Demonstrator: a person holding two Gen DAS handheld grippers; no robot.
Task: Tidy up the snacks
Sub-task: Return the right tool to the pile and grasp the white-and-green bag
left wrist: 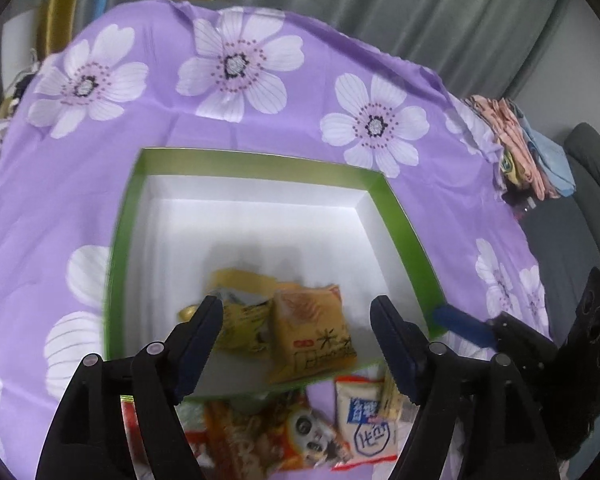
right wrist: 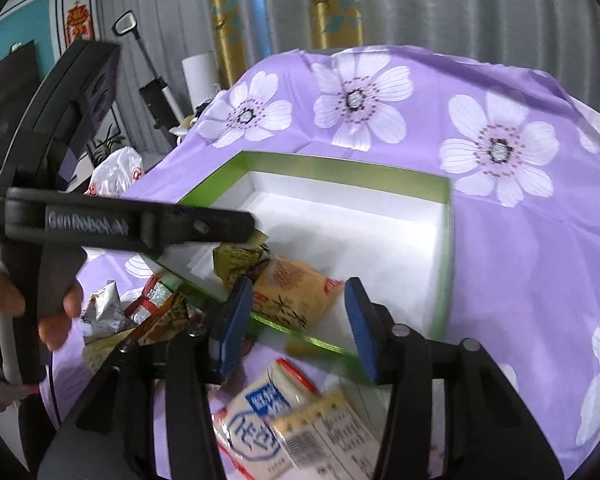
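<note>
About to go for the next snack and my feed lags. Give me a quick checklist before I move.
1. Left tool empty, open: ok.
2. Right tool empty, open: ok.
3. Orange packet and yellow packet inside the green box: ok.
4. Space left in the box: ok.
5. Blue-and-white packet loose on the purple cloth, reachable: ok.
6. Packets fully settled: cannot tell, blurred.

Purple flowered cloth over the surface, with a box and loose snacks on it

The purple cloth point(left wrist: 260, 128) printed with white flowers covers the whole surface. A green-rimmed box point(left wrist: 260, 160) with a white inside sits on it at centre. At 6 o'clock of the box lie an orange snack bag point(left wrist: 268, 436) and a white packet point(left wrist: 366, 420), touching.
</note>
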